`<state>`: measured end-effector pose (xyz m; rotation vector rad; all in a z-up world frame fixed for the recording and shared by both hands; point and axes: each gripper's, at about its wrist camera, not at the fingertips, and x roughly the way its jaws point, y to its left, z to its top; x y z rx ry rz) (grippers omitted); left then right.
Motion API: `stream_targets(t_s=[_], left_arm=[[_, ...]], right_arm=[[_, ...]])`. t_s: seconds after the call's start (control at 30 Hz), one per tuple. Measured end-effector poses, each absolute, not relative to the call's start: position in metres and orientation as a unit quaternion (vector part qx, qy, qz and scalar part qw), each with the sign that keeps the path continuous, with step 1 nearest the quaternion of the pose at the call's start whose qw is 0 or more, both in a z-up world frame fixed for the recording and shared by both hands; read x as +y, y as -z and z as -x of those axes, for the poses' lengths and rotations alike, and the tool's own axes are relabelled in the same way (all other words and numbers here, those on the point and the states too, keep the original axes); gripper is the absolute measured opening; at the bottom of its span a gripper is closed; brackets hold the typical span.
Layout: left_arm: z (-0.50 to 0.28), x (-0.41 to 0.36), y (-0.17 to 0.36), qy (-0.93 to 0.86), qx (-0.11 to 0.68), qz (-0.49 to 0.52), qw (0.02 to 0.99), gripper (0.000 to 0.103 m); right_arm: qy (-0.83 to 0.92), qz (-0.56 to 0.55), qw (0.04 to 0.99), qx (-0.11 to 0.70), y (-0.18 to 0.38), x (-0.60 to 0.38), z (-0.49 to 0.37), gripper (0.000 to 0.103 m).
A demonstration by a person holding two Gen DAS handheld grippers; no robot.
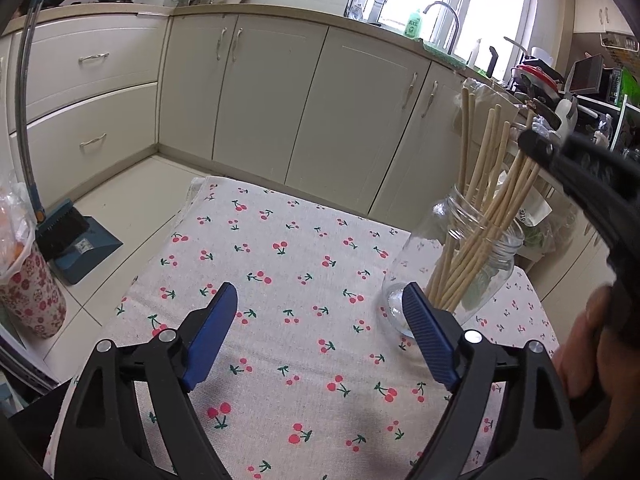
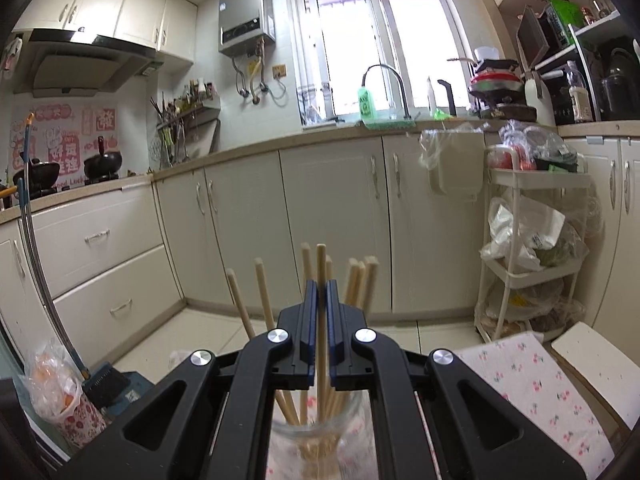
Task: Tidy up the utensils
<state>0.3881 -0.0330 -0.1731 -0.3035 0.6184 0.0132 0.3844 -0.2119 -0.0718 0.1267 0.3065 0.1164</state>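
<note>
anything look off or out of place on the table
Nothing stands out. The glass jar stands upright on the cherry tablecloth with chopsticks fanned loosely inside; none spilled. The right gripper grips one chopstick above the jar.

The left wrist view looks forward and down past its tool (image 1: 316,320) onto the desk (image 1: 280,240), close above the cloth, facing the cabinets (image 1: 264,92). The right wrist view sits nearly level, just above the jar (image 2: 316,440), facing the window (image 2: 376,40). The 2 views share the jar (image 1: 460,264), cabinets (image 2: 328,216) and tap (image 1: 444,20).
</note>
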Motion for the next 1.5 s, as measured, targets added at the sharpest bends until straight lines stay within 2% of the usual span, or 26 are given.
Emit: stream_targets(t_s=[0.13,0.17,0.2,0.37,0.5,0.57,0.63,0.8,0.93,1.2,1.5], left_arm=[[-0.389,-0.034,0.173,-0.002,0.304,0.149,0.941,0.085],[-0.389,-0.034,0.174,0.000,0.305,0.148,0.941,0.086],[-0.390,-0.034,0.174,0.003,0.307,0.148,0.940,0.086],[-0.376,-0.030,0.163,-0.002,0.308,0.137,0.941,0.088],[-0.354,-0.026,0.148,0.002,0.316,0.129,0.940,0.090],[-0.343,-0.025,0.138,0.007,0.321,0.120,0.939,0.091],[-0.329,-0.024,0.127,0.011,0.326,0.111,0.939,0.094],[-0.288,-0.021,0.096,0.014,0.337,0.080,0.938,0.095],[-0.246,-0.020,0.071,0.008,0.355,0.042,0.934,0.095],[-0.156,-0.010,0.032,-0.006,0.387,0.043,0.921,0.095],[-0.056,0.002,0.008,-0.029,0.396,0.029,0.917,0.095]], right_arm=[[-0.052,-0.062,0.980,0.182,0.077,-0.215,-0.379,0.008],[-0.049,-0.060,0.979,0.188,0.077,-0.216,-0.376,0.013],[-0.048,-0.061,0.979,0.188,0.077,-0.218,-0.372,0.023],[-0.050,-0.062,0.980,0.185,0.059,-0.227,-0.337,0.024],[-0.053,-0.068,0.974,0.209,0.053,-0.235,-0.306,0.031],[-0.055,-0.068,0.970,0.228,0.052,-0.236,-0.289,0.037],[-0.055,-0.070,0.965,0.247,0.051,-0.238,-0.267,0.050],[-0.051,-0.074,0.945,0.315,0.047,-0.238,-0.213,0.071],[-0.049,-0.079,0.930,0.355,0.038,-0.241,-0.167,0.083],[-0.035,-0.123,0.912,0.389,0.007,-0.244,-0.087,0.093],[-0.042,-0.111,0.910,0.397,-0.020,-0.219,0.003,0.095]])
